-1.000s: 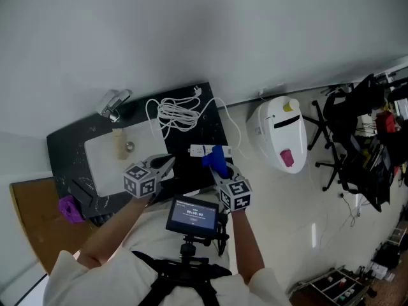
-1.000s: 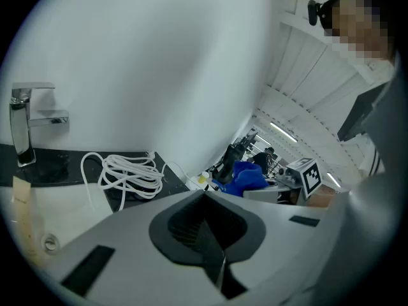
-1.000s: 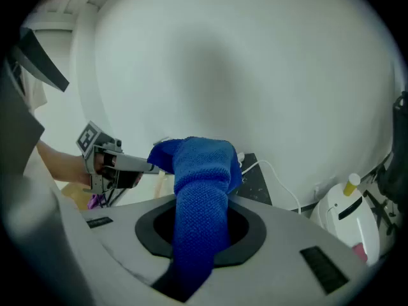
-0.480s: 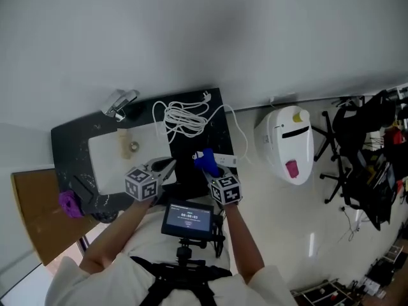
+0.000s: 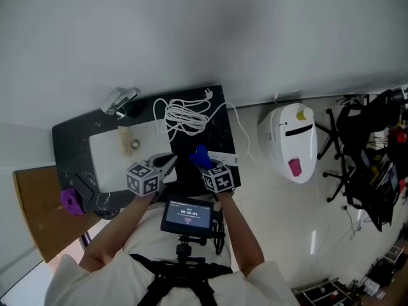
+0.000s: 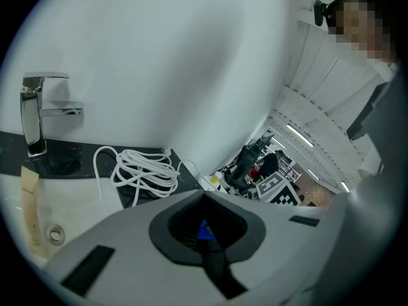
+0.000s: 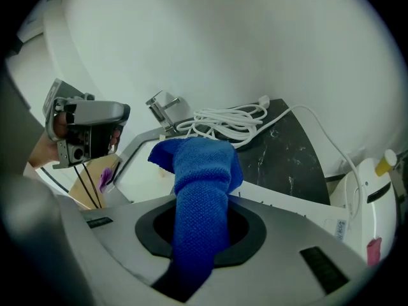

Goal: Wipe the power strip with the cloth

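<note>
Overhead, the right gripper [image 5: 205, 164] clamps the blue cloth [image 5: 198, 152] above the power strip [image 5: 224, 159] at the counter's [image 5: 70, 139] three o'clock edge, poised to wipe; the left gripper [image 5: 167, 164], closed and empty, idles at its nine o'clock.

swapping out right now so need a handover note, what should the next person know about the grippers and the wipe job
Left gripper: jaws together, nothing in them, above the counter's front edge.
Right gripper: shut on the blue cloth.
Power strip: on the counter's right end, just beyond the cloth; its white cable is coiled behind.
Done: cloth in hand, at the strip.
Left: contact can't be told; the wipe along the strip likely remains.
</note>
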`<state>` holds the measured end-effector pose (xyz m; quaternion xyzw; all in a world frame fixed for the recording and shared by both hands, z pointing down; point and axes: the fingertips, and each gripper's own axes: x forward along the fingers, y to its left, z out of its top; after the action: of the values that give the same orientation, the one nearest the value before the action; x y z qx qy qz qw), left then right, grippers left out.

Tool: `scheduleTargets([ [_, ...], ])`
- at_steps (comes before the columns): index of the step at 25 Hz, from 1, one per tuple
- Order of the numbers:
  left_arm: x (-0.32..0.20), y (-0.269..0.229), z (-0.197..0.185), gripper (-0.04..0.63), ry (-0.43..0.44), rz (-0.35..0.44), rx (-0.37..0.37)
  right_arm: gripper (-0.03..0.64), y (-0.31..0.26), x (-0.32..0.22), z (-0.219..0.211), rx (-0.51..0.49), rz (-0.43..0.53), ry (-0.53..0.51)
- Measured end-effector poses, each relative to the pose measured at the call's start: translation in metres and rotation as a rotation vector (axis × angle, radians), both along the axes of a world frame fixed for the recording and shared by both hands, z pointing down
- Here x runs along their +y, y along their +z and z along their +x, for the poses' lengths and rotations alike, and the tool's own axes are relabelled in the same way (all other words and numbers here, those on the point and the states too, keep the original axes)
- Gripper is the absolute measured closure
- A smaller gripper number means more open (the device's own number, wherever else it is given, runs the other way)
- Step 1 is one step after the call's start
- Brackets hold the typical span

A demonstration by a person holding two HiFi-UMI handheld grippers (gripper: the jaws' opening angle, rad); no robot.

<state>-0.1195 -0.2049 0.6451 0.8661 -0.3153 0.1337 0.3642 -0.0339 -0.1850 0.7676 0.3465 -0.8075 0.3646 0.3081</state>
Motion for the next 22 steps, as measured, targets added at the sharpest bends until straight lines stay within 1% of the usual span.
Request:
scheduleTargets([
  [3, 0.001, 0.0, 0.003, 0.592, 0.009, -0.006, -0.002, 0.532, 0.01, 0.003, 0.003, 0.005, -0.027, 0.005],
  [8, 0.002, -0.003, -0.001, 0.592, -0.013, -0.009, 0.005, 0.532, 0.02, 0.008, 0.007, 0.003, -0.054, 0.022],
  [13, 0.008, -0.004, -0.005, 0.592, -0.018, -0.007, -0.003, 0.532, 0.014, 0.007, 0.006, -0.001, -0.039, 0.018],
  [22, 0.021, -0.012, -0.001, 0.592, -0.014, -0.001, -0.007, 0.534, 0.016, 0.015, 0.013, -0.01, -0.048, 0.044],
])
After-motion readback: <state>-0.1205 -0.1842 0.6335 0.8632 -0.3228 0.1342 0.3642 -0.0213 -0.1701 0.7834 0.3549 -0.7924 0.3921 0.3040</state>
